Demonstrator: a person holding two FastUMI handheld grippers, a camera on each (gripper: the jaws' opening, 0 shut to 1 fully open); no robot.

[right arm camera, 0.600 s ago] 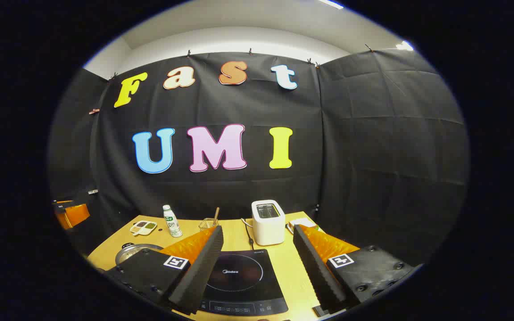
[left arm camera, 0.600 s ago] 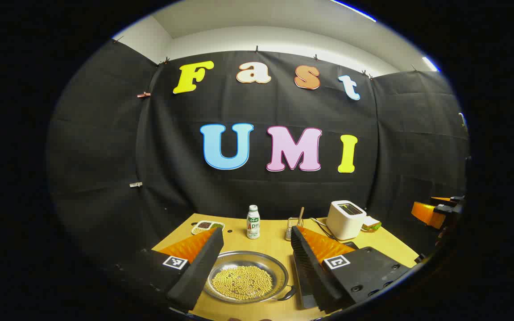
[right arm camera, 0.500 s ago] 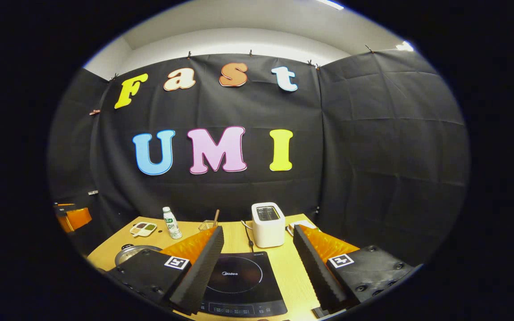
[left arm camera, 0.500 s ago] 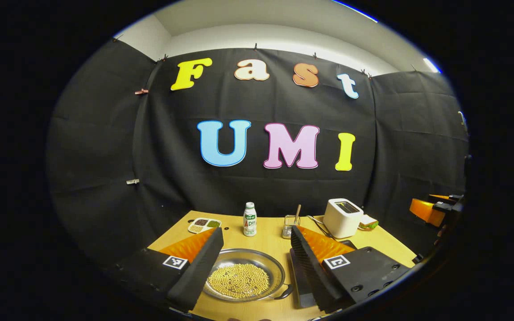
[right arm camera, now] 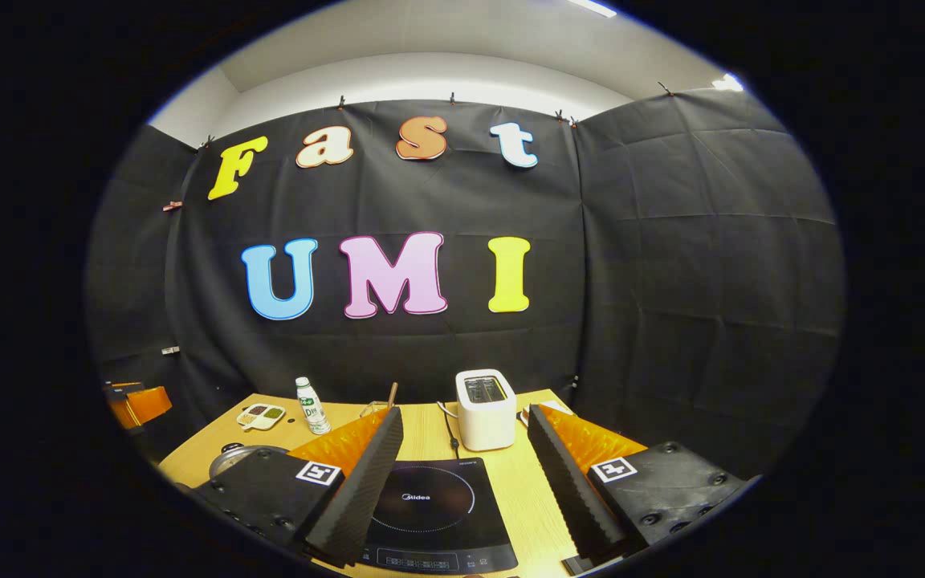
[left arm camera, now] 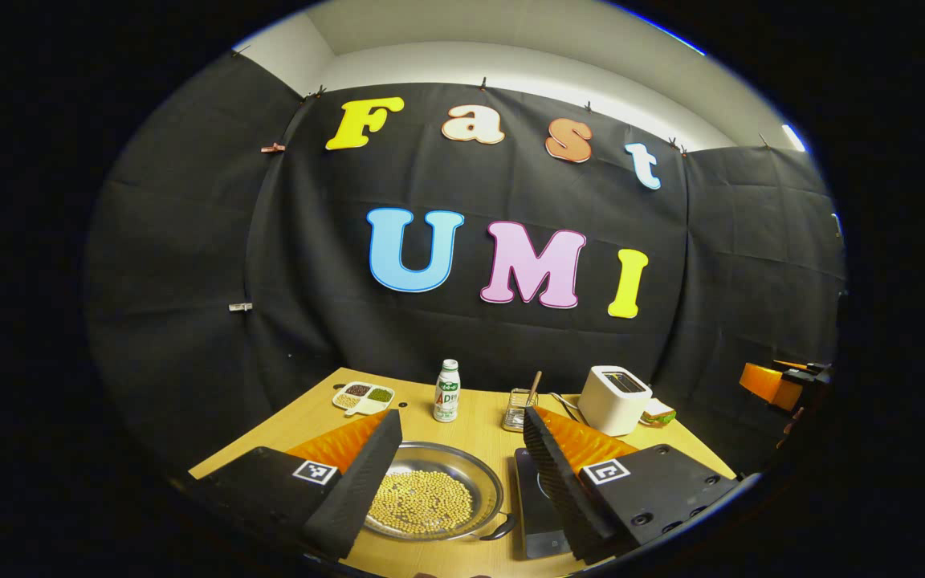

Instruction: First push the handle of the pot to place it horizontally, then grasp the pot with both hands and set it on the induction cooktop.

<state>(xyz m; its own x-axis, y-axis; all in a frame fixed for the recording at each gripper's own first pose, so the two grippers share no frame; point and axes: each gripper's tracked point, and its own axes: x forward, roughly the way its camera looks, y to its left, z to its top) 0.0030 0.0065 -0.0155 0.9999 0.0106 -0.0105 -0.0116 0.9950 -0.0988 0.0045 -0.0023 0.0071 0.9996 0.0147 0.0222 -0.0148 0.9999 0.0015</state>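
Pot (left arm camera: 430, 502) between left gripper (left arm camera: 462, 429) fingers (jaws apart, untouched).

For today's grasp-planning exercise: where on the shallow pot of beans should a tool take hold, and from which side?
Probably the small dark loop handle on the pot, at its near-right rim. It juts outward, so come from the cooktop side; the wide, shallow rim offers little else.

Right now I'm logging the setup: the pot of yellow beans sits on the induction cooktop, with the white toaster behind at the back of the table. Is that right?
Not quite. The pot of yellow beans sits on the bare wooden table, beside the induction cooktop, not on it; the left gripper view shows this. The cooktop's surface is bare in the right gripper view. The white toaster does stand behind, at the back of the table.
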